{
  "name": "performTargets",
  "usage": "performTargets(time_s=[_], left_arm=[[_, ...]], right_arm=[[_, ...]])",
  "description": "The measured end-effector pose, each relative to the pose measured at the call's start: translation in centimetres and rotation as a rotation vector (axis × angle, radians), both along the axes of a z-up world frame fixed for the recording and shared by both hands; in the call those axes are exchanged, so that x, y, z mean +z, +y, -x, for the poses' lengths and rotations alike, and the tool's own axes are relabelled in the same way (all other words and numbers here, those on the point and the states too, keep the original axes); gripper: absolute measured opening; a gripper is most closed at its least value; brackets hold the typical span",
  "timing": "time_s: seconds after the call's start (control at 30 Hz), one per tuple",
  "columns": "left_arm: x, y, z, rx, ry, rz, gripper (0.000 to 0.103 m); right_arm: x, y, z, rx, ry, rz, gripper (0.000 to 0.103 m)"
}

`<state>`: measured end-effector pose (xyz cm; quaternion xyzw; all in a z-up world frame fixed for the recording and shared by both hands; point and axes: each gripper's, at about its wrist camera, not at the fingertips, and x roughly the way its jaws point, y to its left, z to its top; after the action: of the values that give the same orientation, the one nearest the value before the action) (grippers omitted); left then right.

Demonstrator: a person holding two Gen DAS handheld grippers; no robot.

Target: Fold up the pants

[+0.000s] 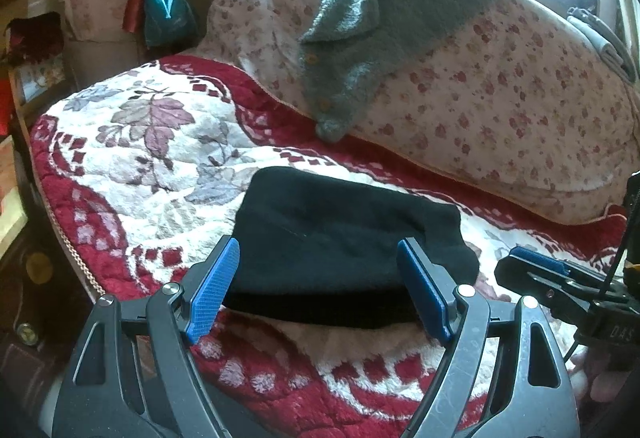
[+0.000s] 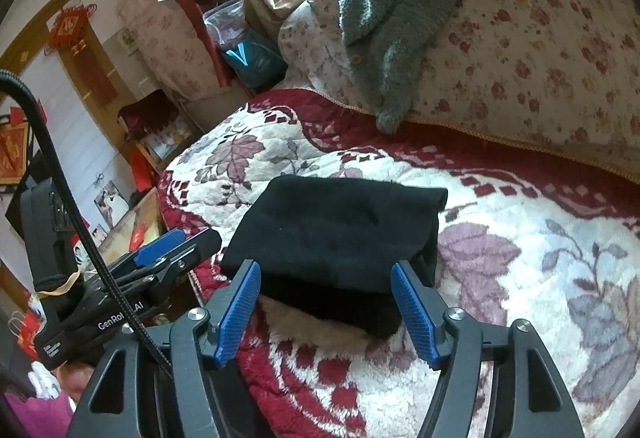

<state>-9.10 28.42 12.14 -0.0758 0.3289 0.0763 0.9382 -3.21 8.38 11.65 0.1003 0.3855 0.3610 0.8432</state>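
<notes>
The black pants (image 1: 344, 242) lie folded in a compact stack on the red and white floral blanket (image 1: 152, 157). They also show in the right wrist view (image 2: 340, 238). My left gripper (image 1: 320, 278) is open and empty, its blue pads on either side of the stack's near edge, just above it. My right gripper (image 2: 326, 302) is open and empty, also over the stack's near edge. The right gripper shows at the right edge of the left wrist view (image 1: 540, 270), and the left gripper at the left of the right wrist view (image 2: 176, 250).
A large floral pillow (image 1: 500, 97) lies behind the pants with a grey-green knitted cardigan (image 1: 384, 17) draped on it. The bed's left edge (image 1: 68, 246) drops off near furniture. A teal bag (image 1: 168, 17) stands at the back left.
</notes>
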Motion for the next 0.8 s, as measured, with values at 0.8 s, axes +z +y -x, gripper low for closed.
performTargets(time_s=[0.8], left_arm=[[-0.1,2.5,0.0,0.110,0.019,-0.027,0.082]], right_arm=[[-0.1,2.5,-0.6,0.031,-0.017,0.033,0.069]])
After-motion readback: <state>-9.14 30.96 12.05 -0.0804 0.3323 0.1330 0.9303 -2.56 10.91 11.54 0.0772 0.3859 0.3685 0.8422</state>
